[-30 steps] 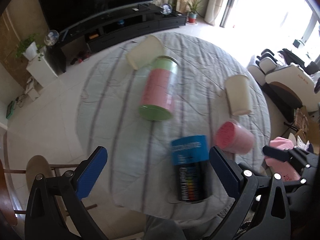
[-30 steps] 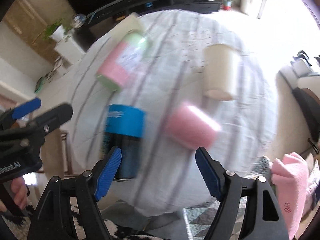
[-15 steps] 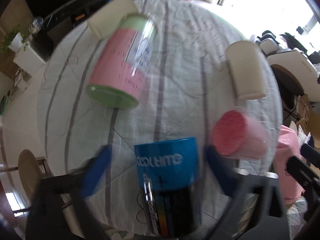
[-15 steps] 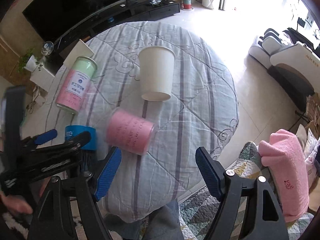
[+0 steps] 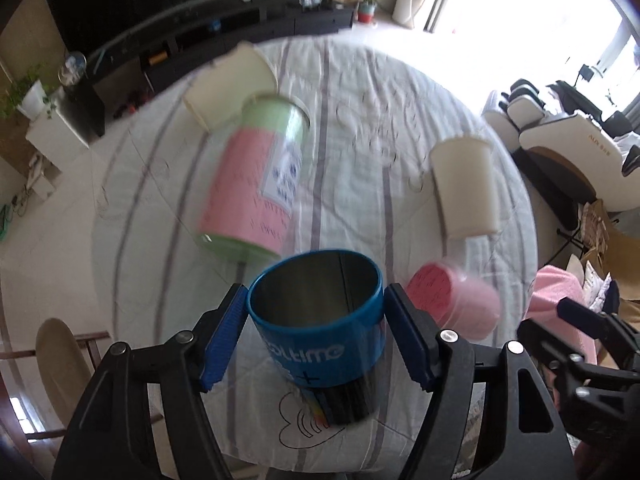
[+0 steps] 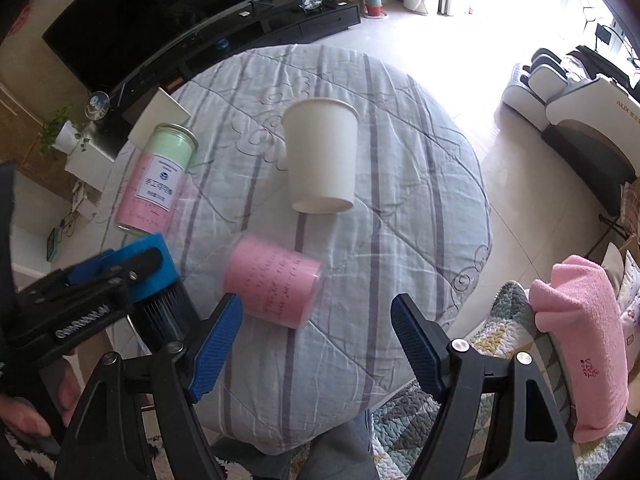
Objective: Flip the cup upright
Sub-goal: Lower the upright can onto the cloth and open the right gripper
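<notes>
Your left gripper [image 5: 314, 322] is clamping the blue cup [image 5: 320, 320], mouth opening toward twelve o'clock. You are tilting it, so keep squeezing evenly. Your right gripper [image 6: 316, 338] is gaping wide, empty.

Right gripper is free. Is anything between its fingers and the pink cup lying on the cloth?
Nothing visible. The right gripper is open, and the pink cup lies on its side just ahead of its left finger, with only bare tablecloth between. The left gripper holds the blue cup off to the side.

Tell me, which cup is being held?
The blue cup, squeezed between the left gripper's fingers. The other cups lie untouched on the table.
</notes>
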A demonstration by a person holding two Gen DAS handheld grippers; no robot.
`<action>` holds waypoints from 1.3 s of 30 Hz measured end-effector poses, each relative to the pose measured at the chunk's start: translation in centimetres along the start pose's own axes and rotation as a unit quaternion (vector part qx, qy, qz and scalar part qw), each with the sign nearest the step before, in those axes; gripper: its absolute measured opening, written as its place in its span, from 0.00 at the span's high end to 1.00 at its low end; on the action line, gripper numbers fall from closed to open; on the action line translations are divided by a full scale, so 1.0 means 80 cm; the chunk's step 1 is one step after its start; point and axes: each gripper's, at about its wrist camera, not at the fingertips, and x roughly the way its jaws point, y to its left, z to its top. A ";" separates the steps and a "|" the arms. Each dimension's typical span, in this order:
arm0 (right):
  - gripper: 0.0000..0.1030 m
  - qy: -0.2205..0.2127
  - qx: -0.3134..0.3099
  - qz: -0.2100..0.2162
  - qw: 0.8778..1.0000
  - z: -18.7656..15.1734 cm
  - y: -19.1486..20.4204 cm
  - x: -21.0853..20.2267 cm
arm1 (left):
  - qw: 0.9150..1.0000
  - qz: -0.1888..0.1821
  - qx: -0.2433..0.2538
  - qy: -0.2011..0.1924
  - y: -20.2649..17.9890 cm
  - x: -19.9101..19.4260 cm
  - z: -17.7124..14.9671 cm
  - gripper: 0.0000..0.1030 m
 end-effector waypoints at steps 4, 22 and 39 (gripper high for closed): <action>0.24 -0.009 -0.010 0.005 1.000 0.004 0.006 -0.008 | 1.000 0.005 -0.004 -0.016 0.003 -0.013 0.005 0.31; 0.24 -0.003 -0.013 0.004 1.000 -0.009 -0.003 -0.012 | 1.000 -0.002 0.008 -0.003 -0.024 -0.010 -0.022 0.09; 0.24 -0.008 -0.013 0.005 1.000 -0.013 -0.004 -0.022 | 1.000 0.006 0.012 -0.016 -0.028 -0.026 -0.024 0.08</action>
